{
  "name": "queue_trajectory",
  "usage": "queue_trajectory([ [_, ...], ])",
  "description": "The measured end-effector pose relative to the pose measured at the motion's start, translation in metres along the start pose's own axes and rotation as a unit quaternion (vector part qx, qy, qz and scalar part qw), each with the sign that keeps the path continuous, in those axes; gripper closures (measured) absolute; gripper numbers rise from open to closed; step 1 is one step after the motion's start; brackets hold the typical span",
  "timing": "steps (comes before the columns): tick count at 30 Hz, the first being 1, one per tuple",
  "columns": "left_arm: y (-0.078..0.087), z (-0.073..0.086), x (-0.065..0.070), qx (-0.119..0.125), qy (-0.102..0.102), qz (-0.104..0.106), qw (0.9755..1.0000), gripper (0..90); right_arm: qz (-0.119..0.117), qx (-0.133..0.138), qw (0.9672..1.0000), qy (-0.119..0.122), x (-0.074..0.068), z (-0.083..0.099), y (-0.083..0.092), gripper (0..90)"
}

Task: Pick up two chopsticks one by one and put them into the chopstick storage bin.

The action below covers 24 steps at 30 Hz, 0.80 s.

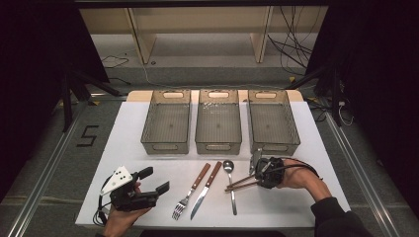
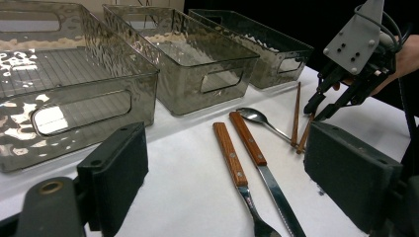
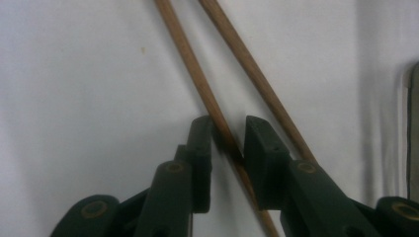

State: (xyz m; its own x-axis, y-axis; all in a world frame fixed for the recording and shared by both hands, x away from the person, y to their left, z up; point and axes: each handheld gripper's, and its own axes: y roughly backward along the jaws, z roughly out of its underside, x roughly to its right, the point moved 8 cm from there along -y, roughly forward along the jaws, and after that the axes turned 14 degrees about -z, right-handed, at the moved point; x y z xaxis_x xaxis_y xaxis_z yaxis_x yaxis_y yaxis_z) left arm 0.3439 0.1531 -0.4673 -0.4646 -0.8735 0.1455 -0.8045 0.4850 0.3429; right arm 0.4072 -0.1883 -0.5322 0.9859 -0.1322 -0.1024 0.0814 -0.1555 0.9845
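A pair of brown chopsticks [image 1: 242,184] lies on the white table next to a spoon [image 1: 230,185], a wooden-handled knife [image 1: 205,190] and a matching fork [image 1: 190,195]. My right gripper [image 1: 257,179] points down over the chopsticks' right end. In the right gripper view its jaws [image 3: 229,131] straddle one chopstick [image 3: 197,84], with a thin dark gap on each side; the other chopstick [image 3: 257,79] lies just outside the right jaw. My left gripper [image 1: 157,178] rests open at the front left, with nothing between its pads [image 2: 121,163].
Three smoky see-through bins [image 1: 165,147] [image 1: 218,147] [image 1: 274,147] stand in a row behind the cutlery, all with bare floors. The table's front edge runs close under both hands. Cables and stands sit on the floor beyond the table.
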Motion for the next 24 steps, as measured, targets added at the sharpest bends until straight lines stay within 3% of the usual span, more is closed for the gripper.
queue_trajectory([
  [14, 0.0, 0.001, 0.0, -0.002, -0.003, 0.0, 1.0, 16.7, 0.002, -0.02, 0.9978, 0.063, -0.01, 0.001, -0.001, 84.9],
  [17, -0.001, 0.001, 0.0, -0.003, -0.004, 0.001, 1.0, 16.7, 0.002, -0.022, 0.9976, 0.066, -0.012, 0.002, 0.0, 85.1],
  [24, 0.0, 0.001, 0.001, -0.004, -0.003, 0.001, 1.0, 16.7, -0.002, 0.002, 0.9976, 0.07, -0.017, 0.0, 0.009, 85.4],
])
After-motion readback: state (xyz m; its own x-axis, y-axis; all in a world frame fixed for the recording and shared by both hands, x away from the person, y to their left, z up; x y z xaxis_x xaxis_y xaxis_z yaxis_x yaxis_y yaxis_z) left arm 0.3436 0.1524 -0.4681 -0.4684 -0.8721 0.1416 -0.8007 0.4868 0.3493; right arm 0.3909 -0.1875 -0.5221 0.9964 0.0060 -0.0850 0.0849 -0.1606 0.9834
